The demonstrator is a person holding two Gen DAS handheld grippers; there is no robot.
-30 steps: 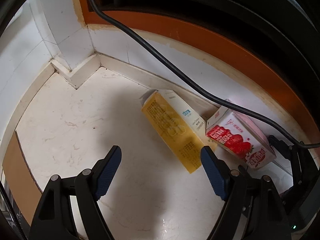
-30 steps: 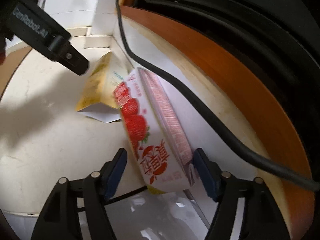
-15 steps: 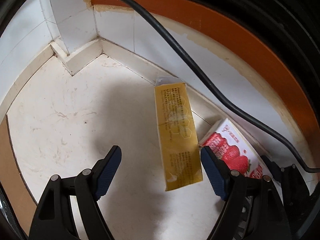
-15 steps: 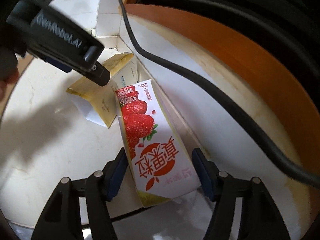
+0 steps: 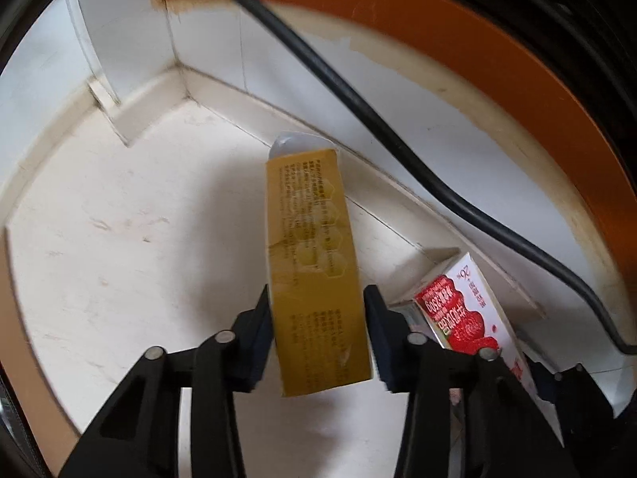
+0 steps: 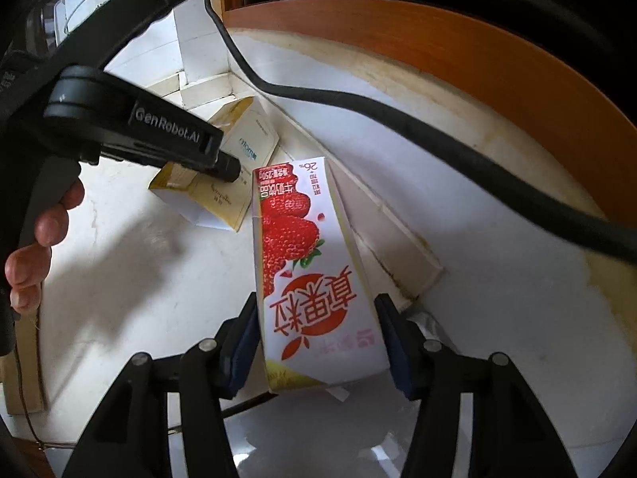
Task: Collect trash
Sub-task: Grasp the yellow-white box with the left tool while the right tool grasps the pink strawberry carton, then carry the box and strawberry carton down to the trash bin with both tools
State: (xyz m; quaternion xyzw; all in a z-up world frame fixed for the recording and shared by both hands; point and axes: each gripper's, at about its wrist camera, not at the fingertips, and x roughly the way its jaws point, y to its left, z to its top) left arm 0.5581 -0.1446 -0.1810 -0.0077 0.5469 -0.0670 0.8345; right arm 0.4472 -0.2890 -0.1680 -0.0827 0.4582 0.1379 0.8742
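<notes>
A yellow drink carton [image 5: 310,259] lies on the pale floor by the wall, pointing away from me. My left gripper [image 5: 318,338] straddles its near end; the jaws are closing and both blue pads press its sides. To its right lies a red-and-white strawberry milk carton [image 5: 466,310]. In the right wrist view that strawberry carton [image 6: 302,247] runs lengthwise between the fingers of my right gripper [image 6: 320,342], whose jaws are closing with the pads against its sides. Beyond it, a finger [image 6: 223,165] of the left gripper covers part of the yellow carton [image 6: 243,147].
A thick black cable [image 5: 358,99] hangs across the white wall under an orange wooden band [image 5: 497,51]. A skirting corner [image 5: 183,79] closes the floor at the back. A person's hand [image 6: 32,247] holds the left gripper. Brown cardboard [image 6: 24,378] lies at the far left.
The left jaws went from wide open to closed around the yellow carton, which now lies straight between them. The right gripper rolled and narrowed onto the strawberry carton.
</notes>
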